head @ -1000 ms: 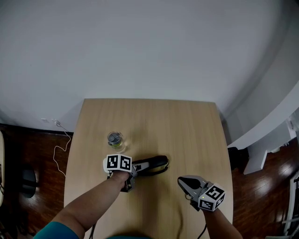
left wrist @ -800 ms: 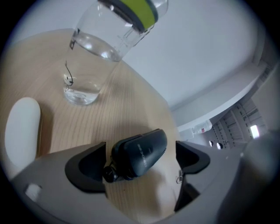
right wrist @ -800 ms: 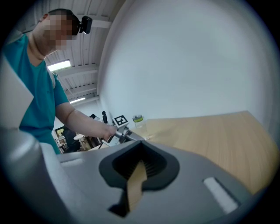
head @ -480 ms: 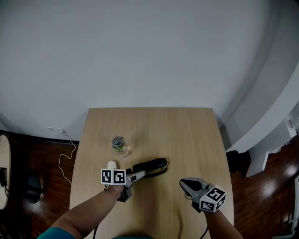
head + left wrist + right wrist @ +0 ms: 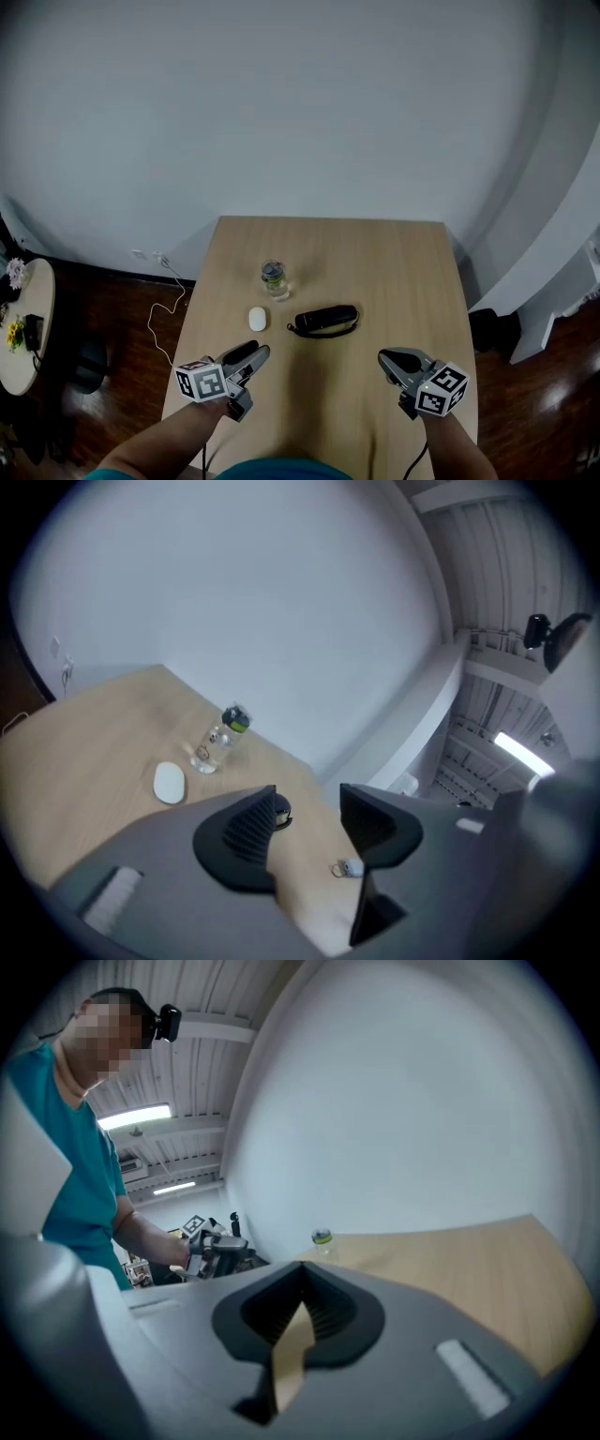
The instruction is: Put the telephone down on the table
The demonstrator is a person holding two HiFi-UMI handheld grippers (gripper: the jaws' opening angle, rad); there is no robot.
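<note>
Pale wood table [image 5: 394, 272] is set against a white wall [image 5: 300, 112], and one black telephone [image 5: 325, 320] is seen lying flat near its middle, touched by neither gripper. The placing asked for is thus judged met, with nothing left. One left gripper [image 5: 251, 358] is held near the front edge, jaws apart and empty. One right gripper [image 5: 392, 362] is held closed on nothing. One clear bottle [image 5: 274, 279] and one white oval object [image 5: 257, 319] are counted just left of the telephone.

The wooden table [image 5: 403, 272] bears a bottle [image 5: 274, 279], a white oval object [image 5: 257, 319] and the telephone [image 5: 324, 320].
</note>
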